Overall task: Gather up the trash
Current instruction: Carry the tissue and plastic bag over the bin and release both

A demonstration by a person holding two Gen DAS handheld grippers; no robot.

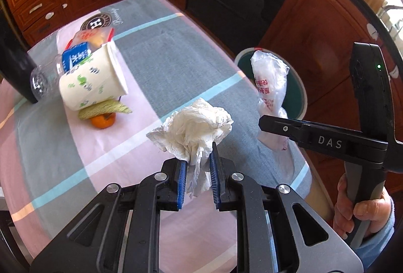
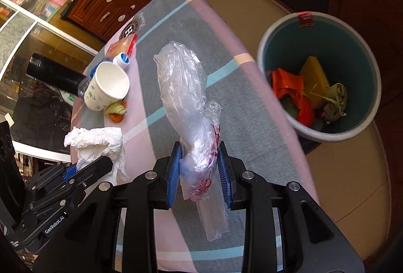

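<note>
— Trash, where is it?
— Crumpled tissue [image 1: 194,121] is pinched tight in the left gripper [image 1: 199,169]. Right gripper [image 2: 199,172] squeezes a plastic bag [image 2: 186,96] over the table [image 2: 252,106], near the bin [image 2: 320,71].

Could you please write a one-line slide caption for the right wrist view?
Right tool grips a clear plastic bag above the table, near a bin already holding trash.

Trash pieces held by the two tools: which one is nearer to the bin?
The clear plastic bag in the right tool. It hangs close beside the bin, while the crumpled white tissue in the left tool is farther over the table.
</note>
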